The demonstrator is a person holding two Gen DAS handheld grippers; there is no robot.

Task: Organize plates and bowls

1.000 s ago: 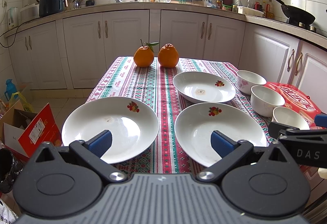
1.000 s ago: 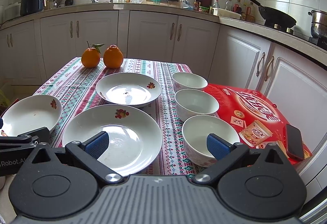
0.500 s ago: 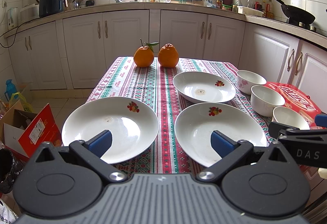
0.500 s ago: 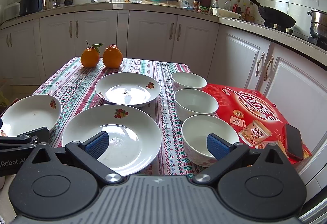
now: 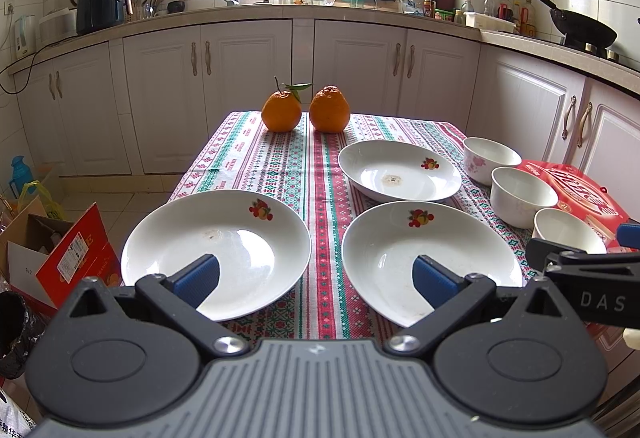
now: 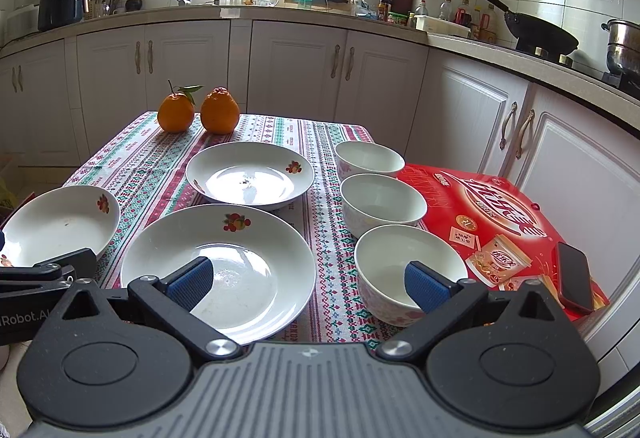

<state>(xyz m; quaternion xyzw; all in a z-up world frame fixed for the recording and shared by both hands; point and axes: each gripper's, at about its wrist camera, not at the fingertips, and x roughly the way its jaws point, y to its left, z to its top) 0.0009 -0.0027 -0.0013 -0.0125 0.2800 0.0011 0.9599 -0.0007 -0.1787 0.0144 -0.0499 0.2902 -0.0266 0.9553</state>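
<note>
Worktop (image 5: pixel 280 166) ahead carries three plates: left one (image 5: pixel 216 250) dead ahead of my left hand-held gripper (image 5: pixel 316 276), jaws apart, empty. Round, so no long axis. Three bowls (image 6: pixel 382 200) in a row run away from my right hand-held gripper (image 6: pixel 306 284), also apart, nearest bowl (image 6: pixel 408 270) just ahead.

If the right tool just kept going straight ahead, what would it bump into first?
Probably nothing at first: the right tool points at bare tablecloth between the near plate and the nearest bowl. Depth is unclear.
</note>
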